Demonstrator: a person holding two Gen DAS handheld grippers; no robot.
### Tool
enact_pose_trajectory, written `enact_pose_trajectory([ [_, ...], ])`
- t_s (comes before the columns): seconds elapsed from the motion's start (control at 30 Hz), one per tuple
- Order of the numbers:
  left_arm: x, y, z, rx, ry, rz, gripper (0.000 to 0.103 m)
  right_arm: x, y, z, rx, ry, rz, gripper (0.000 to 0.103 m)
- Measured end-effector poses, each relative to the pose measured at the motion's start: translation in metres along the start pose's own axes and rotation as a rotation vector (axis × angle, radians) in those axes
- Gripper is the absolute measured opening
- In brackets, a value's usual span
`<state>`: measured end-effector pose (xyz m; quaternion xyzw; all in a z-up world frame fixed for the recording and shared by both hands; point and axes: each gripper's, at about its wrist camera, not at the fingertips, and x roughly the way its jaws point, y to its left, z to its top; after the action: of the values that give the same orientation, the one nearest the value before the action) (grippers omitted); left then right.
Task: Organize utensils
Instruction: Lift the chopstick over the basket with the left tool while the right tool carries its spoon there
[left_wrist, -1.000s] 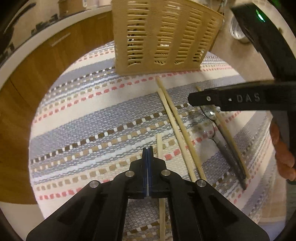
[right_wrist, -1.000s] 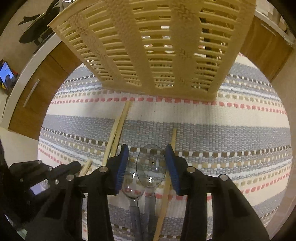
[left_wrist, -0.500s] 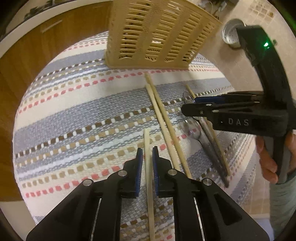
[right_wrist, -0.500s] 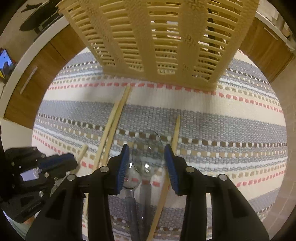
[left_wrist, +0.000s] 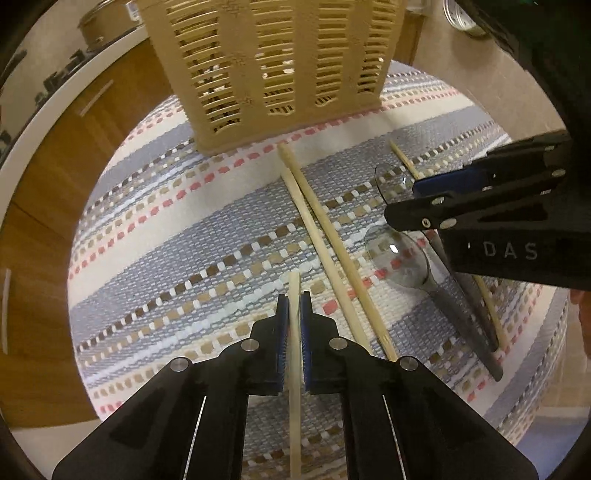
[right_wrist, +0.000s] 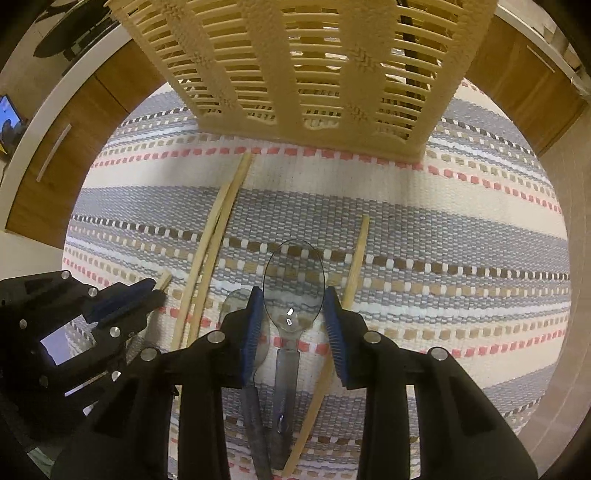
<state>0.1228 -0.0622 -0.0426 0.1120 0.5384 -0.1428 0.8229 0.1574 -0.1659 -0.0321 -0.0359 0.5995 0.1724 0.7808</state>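
Observation:
Several wooden chopsticks and two clear plastic spoons lie on a striped woven mat in front of a beige slatted basket. My left gripper is closing on one chopstick, whose shaft runs between the pads. A pair of chopsticks lies just right of it. My right gripper straddles the bowl of one clear spoon that rests on the mat. Its jaws are closing, and the pads stand at the bowl's edges. The second spoon lies partly under its left finger, and another chopstick lies by the right one.
The basket stands upright at the mat's far edge. Wooden cabinet fronts with a white counter edge curve round the left. A round metal object sits on the tiled floor at top right. A person's hand shows at the right edge.
My left gripper, shut and empty beside the chopstick, shifted over it, opened around it and closed on it. The right jaws narrowed around the spoon bowl.

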Motion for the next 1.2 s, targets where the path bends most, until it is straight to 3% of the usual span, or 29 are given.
enact_pose_trajectory([
  [0.23, -0.015, 0.046, -0.009, -0.177, -0.12, -0.164, 0.004, 0.006, 0.02, 0.005, -0.025, 0.012, -0.055, 0.031],
  [0.47, -0.033, 0.071, -0.012, -0.233, -0.212, -0.199, 0.004, 0.007, 0.027, -0.001, -0.023, -0.031, -0.054, 0.03],
  [0.57, -0.044, 0.075, -0.017, -0.248, -0.262, -0.209, 0.004, -0.006, 0.022, -0.01, -0.026, -0.092, -0.023, 0.03],
  [0.9, -0.124, 0.075, -0.015, -0.282, -0.555, -0.197, 0.004, -0.086, 0.009, -0.051, -0.003, -0.381, 0.005, 0.03],
  [1.2, -0.205, 0.071, 0.01, -0.256, -0.89, -0.118, 0.004, -0.172, 0.005, -0.047, 0.034, -0.678, 0.011, 0.03],
])
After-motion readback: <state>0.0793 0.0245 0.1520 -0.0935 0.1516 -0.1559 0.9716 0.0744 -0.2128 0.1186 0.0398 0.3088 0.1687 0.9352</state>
